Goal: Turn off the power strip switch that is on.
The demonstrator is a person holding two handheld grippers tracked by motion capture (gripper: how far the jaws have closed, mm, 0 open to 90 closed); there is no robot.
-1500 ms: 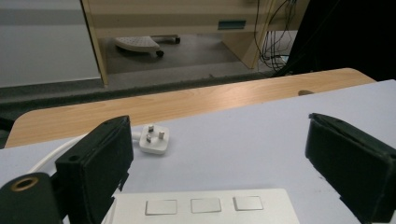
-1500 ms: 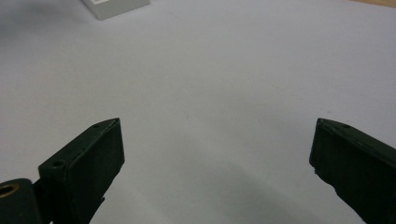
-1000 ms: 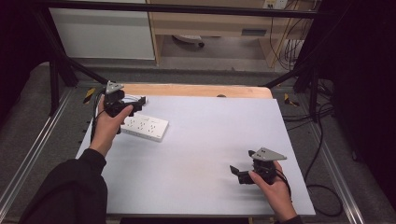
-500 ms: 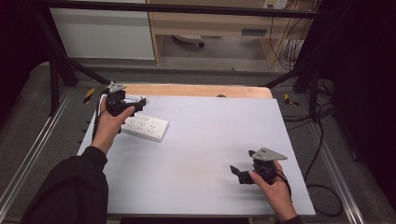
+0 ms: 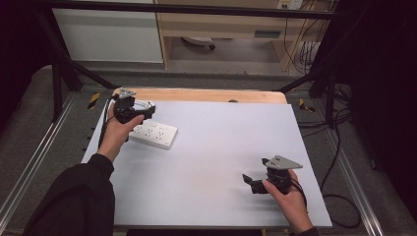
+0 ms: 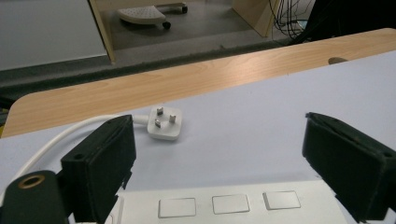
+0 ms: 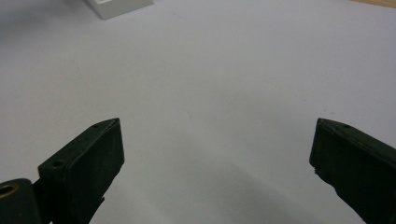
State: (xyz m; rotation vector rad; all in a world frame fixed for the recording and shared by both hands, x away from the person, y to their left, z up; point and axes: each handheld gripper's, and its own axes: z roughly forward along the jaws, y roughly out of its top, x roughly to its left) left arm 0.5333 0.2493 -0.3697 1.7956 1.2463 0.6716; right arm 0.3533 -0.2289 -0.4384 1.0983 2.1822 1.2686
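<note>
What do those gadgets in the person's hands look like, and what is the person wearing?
Each hand holds a black gripper with two blocky black jaws. The left gripper and right gripper both carry a grey three-cornered plate on top, and a dark cable trails from each. Near the left jaw's base sits a brass-coloured ring. The person wears a dark long sleeve on the left arm.

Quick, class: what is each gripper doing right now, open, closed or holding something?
Left gripper: open, above the power strip, holding nothing.
Right gripper: open, empty, over the table.
</note>
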